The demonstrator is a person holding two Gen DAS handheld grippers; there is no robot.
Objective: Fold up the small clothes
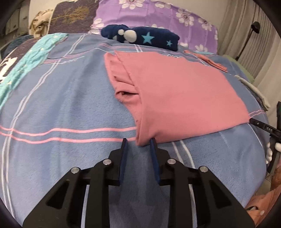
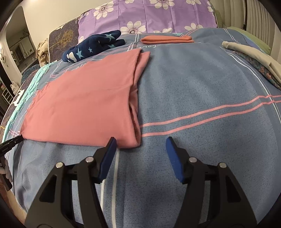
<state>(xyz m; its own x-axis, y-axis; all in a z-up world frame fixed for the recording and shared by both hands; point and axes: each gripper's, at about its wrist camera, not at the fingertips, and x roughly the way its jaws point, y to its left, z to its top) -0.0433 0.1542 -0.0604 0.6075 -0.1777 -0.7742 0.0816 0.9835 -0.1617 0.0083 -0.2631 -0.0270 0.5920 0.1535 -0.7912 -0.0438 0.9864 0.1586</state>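
Pink garment [image 1: 175,94] flat on the blue striped bedspread [image 1: 61,105], folded lengthwise, one long side doubled over.

Left claw [image 1: 138,142] at the near left corner of the garment — parted a little, pads astride the corner without pressing, nothing gripped. Right pad [image 1: 153,149] just touching the cloth edge.

Right claw [image 2: 140,141] at the near right corner [image 2: 130,140] — clearly apart, holding nothing. Left pad [image 2: 110,149] against the garment's edge, right pad [image 2: 173,154] over bare bedspread, well clear of cloth.

Beyond the garment: navy star-print item [image 1: 142,37] bunched near the purple flowered pillow [image 1: 149,15]. Small folded orange piece [image 2: 166,39] farther up the bed. Grey-beige cloth [image 2: 254,54] at the right edge of the bed. Teal patterned blanket [image 1: 26,57] along the left side.
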